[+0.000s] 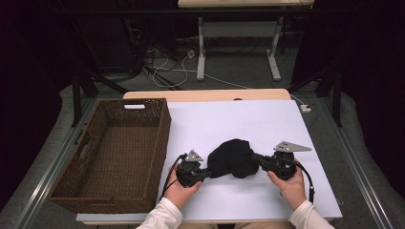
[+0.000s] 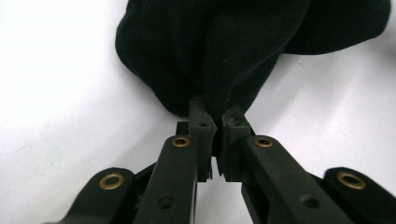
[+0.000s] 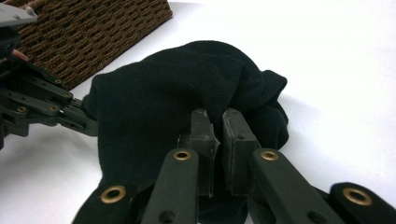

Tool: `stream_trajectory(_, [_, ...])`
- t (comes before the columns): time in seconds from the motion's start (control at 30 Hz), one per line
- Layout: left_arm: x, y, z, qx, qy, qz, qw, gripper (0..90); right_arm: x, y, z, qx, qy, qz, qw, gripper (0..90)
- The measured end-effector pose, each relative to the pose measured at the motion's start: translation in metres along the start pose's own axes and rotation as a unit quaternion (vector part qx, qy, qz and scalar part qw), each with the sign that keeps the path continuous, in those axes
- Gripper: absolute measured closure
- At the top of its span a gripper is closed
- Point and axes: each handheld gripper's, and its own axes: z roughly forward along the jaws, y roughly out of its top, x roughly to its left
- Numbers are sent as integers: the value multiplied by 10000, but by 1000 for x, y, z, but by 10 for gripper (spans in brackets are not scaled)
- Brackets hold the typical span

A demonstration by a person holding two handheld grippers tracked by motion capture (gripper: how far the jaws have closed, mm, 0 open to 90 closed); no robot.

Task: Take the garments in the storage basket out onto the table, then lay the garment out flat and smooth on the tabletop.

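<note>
High view: the black cloth (image 1: 233,158) lay on the white table (image 1: 267,119) between your left gripper (image 1: 206,173) and right gripper (image 1: 254,156), its long axis running from one to the other; the wicker basket (image 1: 114,152) stood to its left, nearer your left hand.
Left gripper view: your jaws were pinched on the cloth's near edge.
Right gripper view: your jaws were clamped on a fold of the cloth's opposite end.

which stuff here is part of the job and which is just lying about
In the job:
- black cloth, pinched from both sides
- left tongs, shut on the cloth's edge
- right tongs, shut on the other edge
- wicker basket, beside the cloth on the white mat

Lying about:
- cables on the floor behind
- far table legs
</note>
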Motion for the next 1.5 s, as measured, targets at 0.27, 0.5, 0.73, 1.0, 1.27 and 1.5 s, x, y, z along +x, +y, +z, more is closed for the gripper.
stream_trajectory(0.27, [-4,5,-13,-204,-13,61,9998,873,-2,-6,-6,69,14,134,9999,793])
stream_trajectory(0.5, [-11,10,-23,-375,-34,136,9992,875,1,-6,-13,97,31,78,9999,727])
stream_trajectory(0.73, [-16,13,-22,-380,-84,190,9991,875,9,-4,-28,-100,-115,-110,9998,555])
stream_trajectory(1.0, [-17,15,-25,-466,-71,201,9987,875,44,-2,-33,-239,-220,-1166,9926,437])
stream_trajectory(1.27, [-16,29,-32,-502,-110,187,9985,875,59,-7,-29,86,-286,-1606,9866,340])
stream_trajectory(1.5, [-13,56,-35,-637,-80,179,9978,875,57,-6,-30,29,-401,-1581,9866,337])
